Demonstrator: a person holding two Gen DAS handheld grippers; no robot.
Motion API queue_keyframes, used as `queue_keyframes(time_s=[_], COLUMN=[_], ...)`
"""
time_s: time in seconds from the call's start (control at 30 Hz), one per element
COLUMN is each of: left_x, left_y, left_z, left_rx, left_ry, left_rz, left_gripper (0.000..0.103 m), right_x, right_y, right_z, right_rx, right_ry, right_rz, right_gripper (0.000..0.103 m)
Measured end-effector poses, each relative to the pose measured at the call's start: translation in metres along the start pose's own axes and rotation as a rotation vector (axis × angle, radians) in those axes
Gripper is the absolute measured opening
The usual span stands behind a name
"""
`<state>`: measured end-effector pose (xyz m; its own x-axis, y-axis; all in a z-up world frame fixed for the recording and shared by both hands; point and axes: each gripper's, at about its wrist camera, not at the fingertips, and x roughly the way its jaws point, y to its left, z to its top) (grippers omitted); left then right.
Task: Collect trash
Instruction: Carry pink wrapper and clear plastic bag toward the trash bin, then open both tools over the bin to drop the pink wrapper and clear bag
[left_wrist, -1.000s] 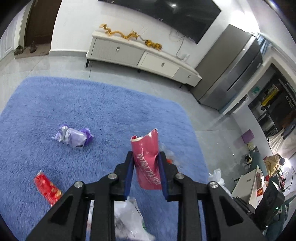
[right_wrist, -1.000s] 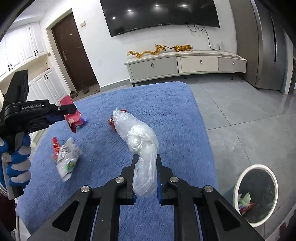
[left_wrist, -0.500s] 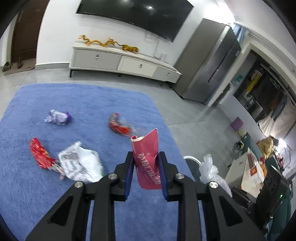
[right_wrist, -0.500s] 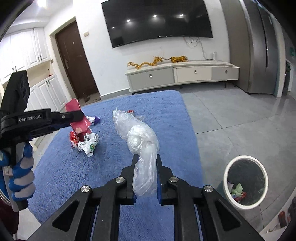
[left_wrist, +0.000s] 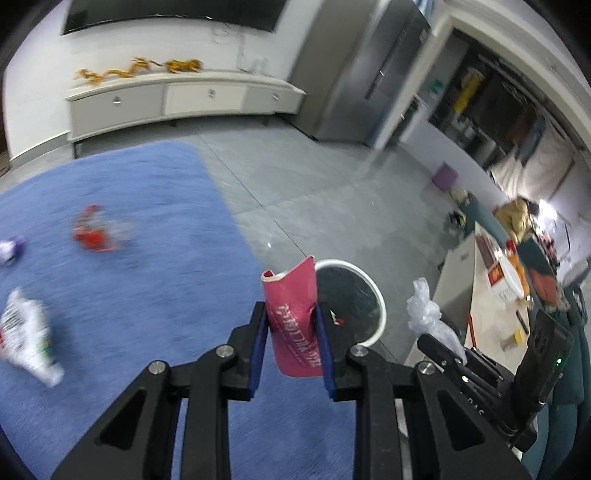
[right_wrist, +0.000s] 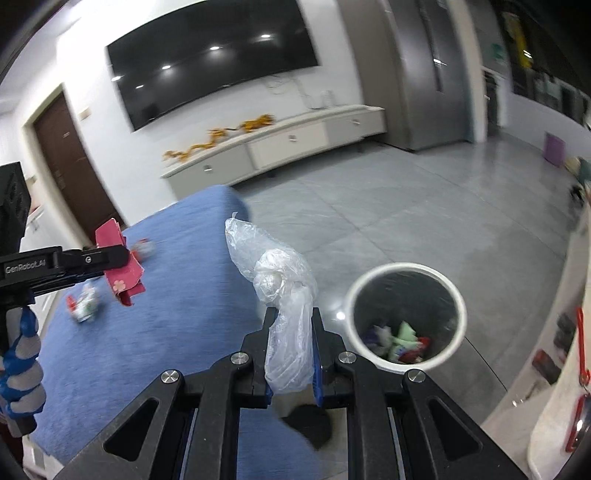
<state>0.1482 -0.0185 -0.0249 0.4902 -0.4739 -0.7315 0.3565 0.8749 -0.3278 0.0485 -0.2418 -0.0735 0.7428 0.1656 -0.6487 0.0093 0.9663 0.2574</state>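
My left gripper (left_wrist: 291, 314) is shut on a curled pink wrapper (left_wrist: 293, 321), held up in front of a white-rimmed trash bin (left_wrist: 371, 291) on the grey floor. In the right wrist view the same pink wrapper (right_wrist: 120, 267) shows at the left in the left gripper (right_wrist: 122, 258). My right gripper (right_wrist: 290, 317) is shut on a crumpled clear plastic bag (right_wrist: 277, 280), just left of the bin (right_wrist: 406, 269), which holds several scraps. The clear bag (left_wrist: 426, 317) also shows at the right of the left wrist view.
On the blue rug (left_wrist: 129, 295) lie a red wrapper (left_wrist: 92, 232), a white printed wrapper (left_wrist: 27, 328) and a purple-white scrap (left_wrist: 11, 249). A low white cabinet (right_wrist: 280, 147) stands under the wall TV (right_wrist: 210, 59). A cluttered table (left_wrist: 480, 280) sits at the right.
Both grippers have swung right, from over the rug toward the bin, each keeping its grip. The bin now sits close ahead of both, and the rug litter has slid to the left.
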Motion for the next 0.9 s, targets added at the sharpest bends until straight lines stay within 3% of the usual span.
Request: queue_keyframes(time_s=[0.3, 0.73, 0.83, 0.87, 0.9], left_x=[0.120, 0.265, 0.287, 0.292, 0.296], left_y=[-0.062, -0.100, -0.106, -0.107, -0.107], left_z=[0.034, 0.060, 0.063, 0.064, 0.065], left_rx=[0.078, 0.091, 0.098, 0.092, 0.085], left_ry=[0.135, 0.258, 0.274, 0.282, 0.288], left_rz=[-0.030, -0.065, -0.083, -0.091, -0.101], left_gripper=[0.024, 0.027, 0.031, 0.036, 0.044], right_x=[0.049, 0.131, 0.143, 0.147, 0.150], right_y=[-0.080, -0.151, -0.167, -0.171, -0.176], right_z=[0.008, 0.012, 0.012, 0.012, 0.012], right_rx=[0.141, 0.281, 0.305, 0.318, 0.328], right_ry=[0.063, 0.171, 0.183, 0.186, 0.190], right_rz=[-0.103, -0.192, -0.224, -0.232, -0.241], right_gripper=[0.014, 0.015, 0.018, 0.021, 0.032])
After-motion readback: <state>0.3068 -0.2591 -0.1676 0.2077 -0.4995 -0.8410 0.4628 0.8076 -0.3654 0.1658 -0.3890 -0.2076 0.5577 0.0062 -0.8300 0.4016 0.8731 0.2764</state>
